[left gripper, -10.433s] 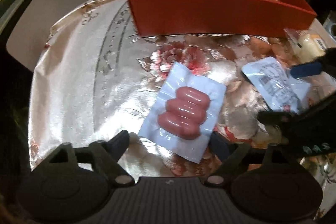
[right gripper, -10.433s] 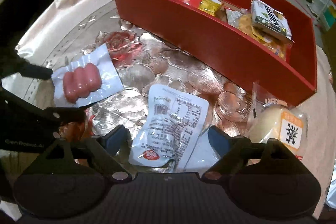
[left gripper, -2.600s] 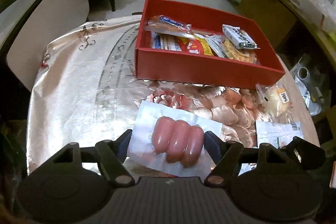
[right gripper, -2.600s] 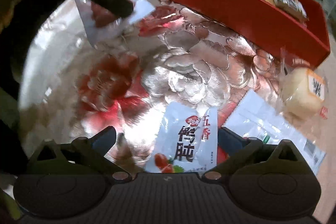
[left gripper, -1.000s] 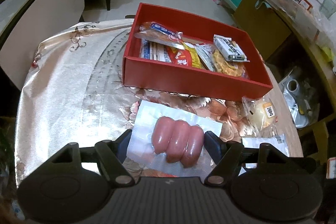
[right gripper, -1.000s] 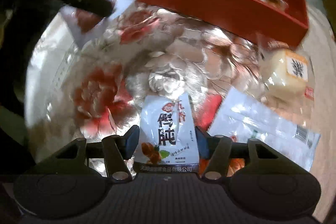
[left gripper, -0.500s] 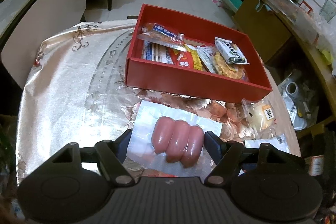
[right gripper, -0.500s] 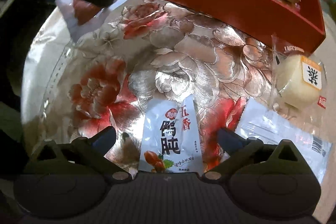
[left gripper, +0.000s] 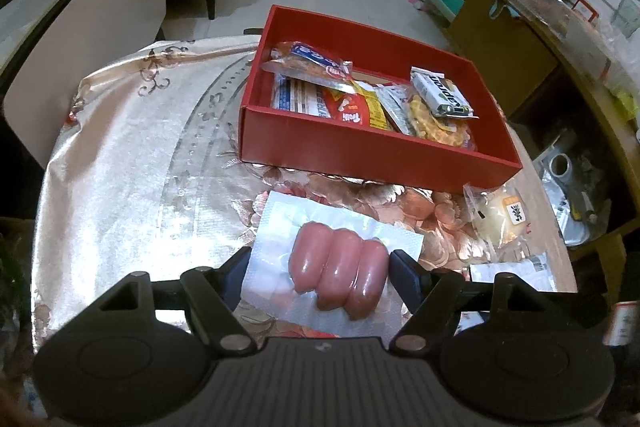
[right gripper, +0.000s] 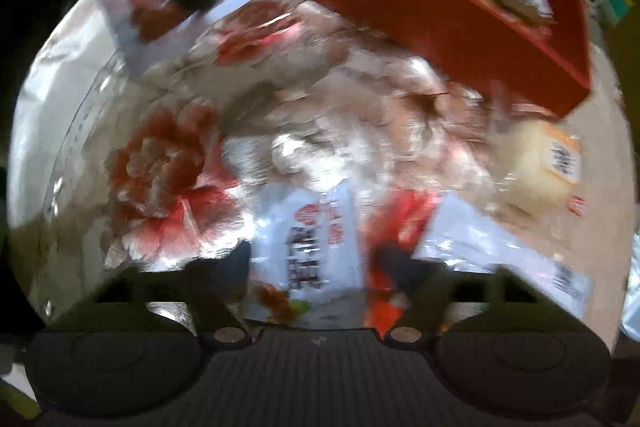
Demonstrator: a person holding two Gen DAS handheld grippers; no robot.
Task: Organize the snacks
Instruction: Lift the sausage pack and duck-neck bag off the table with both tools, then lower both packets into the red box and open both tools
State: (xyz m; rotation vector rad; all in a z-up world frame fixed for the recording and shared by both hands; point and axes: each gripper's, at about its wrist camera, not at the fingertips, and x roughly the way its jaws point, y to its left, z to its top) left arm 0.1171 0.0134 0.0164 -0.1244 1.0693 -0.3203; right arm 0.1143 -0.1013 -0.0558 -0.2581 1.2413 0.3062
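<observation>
L gripper (left gripper: pixel 320 267) clamped the sausage pack (left gripper: pixel 336 273) above the table (left gripper: pixel 120 163) w/ red box (left gripper: pixel 376 151) ahead; R gripper (right gripper: pixel 310 263) gripped a white pouch (right gripper: pixel 308 247).

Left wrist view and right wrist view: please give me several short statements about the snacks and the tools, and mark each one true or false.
1. The left tool holds the sausage pack between its fingers. True.
2. The red box contains no snacks. False: several packets lie inside it.
3. The sausage pack is already inside the red box. False: it is at the left tool, in front of the box.
4. A white pouch with Chinese print sits between the fingers of the right tool. True.
5. The wrapped pale bun lies outside the box. True.
</observation>
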